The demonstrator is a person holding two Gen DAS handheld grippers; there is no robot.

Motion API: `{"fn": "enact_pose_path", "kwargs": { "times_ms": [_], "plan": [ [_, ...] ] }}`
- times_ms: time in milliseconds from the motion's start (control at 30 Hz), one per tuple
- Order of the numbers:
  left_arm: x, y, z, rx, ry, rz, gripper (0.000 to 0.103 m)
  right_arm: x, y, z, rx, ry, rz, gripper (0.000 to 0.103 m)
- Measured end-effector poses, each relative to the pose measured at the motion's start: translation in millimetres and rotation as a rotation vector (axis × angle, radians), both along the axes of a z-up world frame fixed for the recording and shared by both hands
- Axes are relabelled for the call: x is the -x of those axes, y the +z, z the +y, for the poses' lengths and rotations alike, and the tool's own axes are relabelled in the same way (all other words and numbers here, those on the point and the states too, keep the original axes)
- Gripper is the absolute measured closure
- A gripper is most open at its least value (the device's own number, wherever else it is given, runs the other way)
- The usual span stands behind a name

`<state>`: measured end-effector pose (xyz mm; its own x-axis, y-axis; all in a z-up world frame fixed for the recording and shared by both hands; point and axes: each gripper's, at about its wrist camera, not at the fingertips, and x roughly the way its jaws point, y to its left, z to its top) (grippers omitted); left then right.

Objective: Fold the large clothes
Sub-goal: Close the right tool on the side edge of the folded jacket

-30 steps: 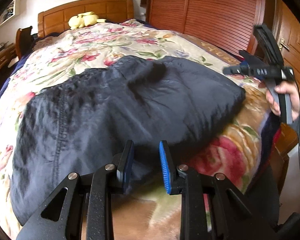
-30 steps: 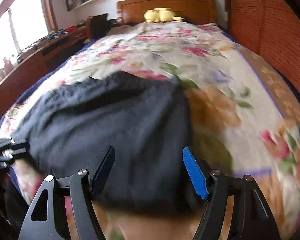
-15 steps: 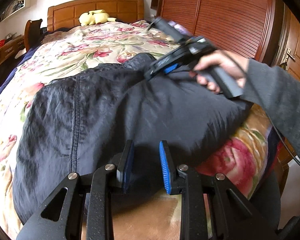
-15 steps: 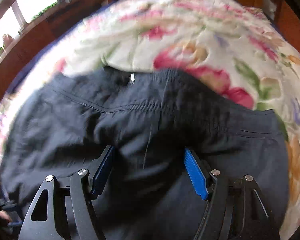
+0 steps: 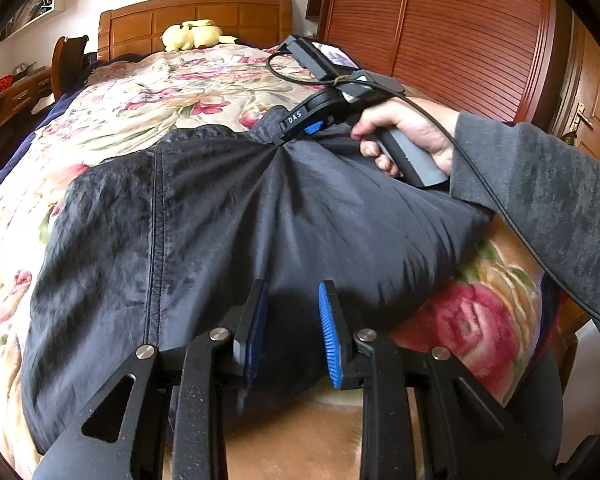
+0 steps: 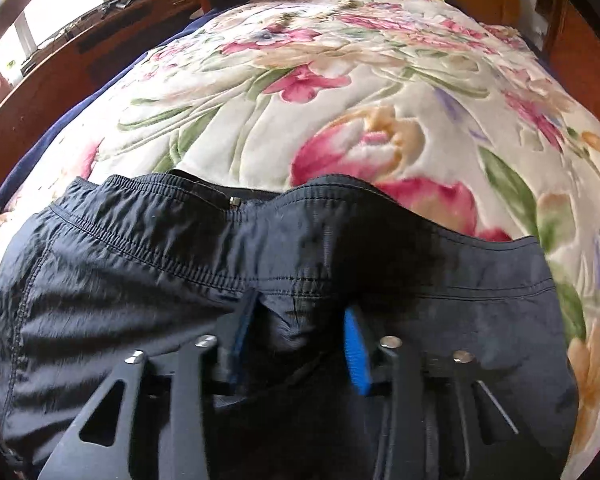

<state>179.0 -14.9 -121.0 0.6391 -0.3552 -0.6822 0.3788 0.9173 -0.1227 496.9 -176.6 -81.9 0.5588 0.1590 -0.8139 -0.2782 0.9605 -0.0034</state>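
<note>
Dark navy trousers (image 5: 180,220) lie folded on the flowered bedspread (image 5: 140,92). At their near edge my left gripper (image 5: 292,320) is shut on a fold of the cloth. At the far edge my right gripper (image 5: 284,140), held by a hand (image 5: 404,132) in a grey sleeve, has its jaws closing on a pinch of cloth, and creases fan out from it. In the right wrist view that gripper (image 6: 300,332) bites a bunch of the trousers (image 6: 120,280) just below the elastic waistband (image 6: 160,216).
A yellow plush toy (image 5: 192,34) lies by the wooden headboard (image 5: 204,16). Slatted wardrobe doors (image 5: 440,32) stand along the right of the bed. A wooden desk (image 6: 80,40) runs under the window on the left. Bare bedspread (image 6: 340,80) stretches beyond the trousers.
The right gripper swung in from the bed's right side onto the far edge of the trousers and narrowed its jaws around the cloth. The left gripper kept its hold at the near edge.
</note>
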Motion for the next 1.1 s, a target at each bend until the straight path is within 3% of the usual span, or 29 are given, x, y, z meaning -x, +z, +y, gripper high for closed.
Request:
{"fn": "enact_pose_path", "kwargs": {
  "times_ms": [167,267,400,533,633,833,1100],
  "plan": [
    [1,-1,1,0.016,0.005,0.005,0.076,4,3,0,-0.017,-0.004,-0.009,0.068],
    [3,0,-1,0.017,-0.006,0.006,0.076,27,26,-16,-0.057,0.002,-0.024,0.062],
    [5,5,-5,0.042,-0.027,0.005,0.076,86,52,-40,-0.033,0.051,-0.084,0.041],
    [8,8,-17,0.058,-0.063,0.006,0.076,162,57,-78,-0.009,0.036,-0.122,0.035],
    [9,8,-24,0.047,-0.08,0.006,0.076,212,56,-113,0.012,-0.054,-0.155,0.033],
    [4,1,-31,0.023,-0.082,0.018,0.076,255,24,-164,-0.001,-0.198,-0.121,0.031],
    [4,-8,-35,-0.009,-0.089,0.018,0.076,250,-24,-177,-0.028,-0.272,-0.114,0.017]
  ]
}}
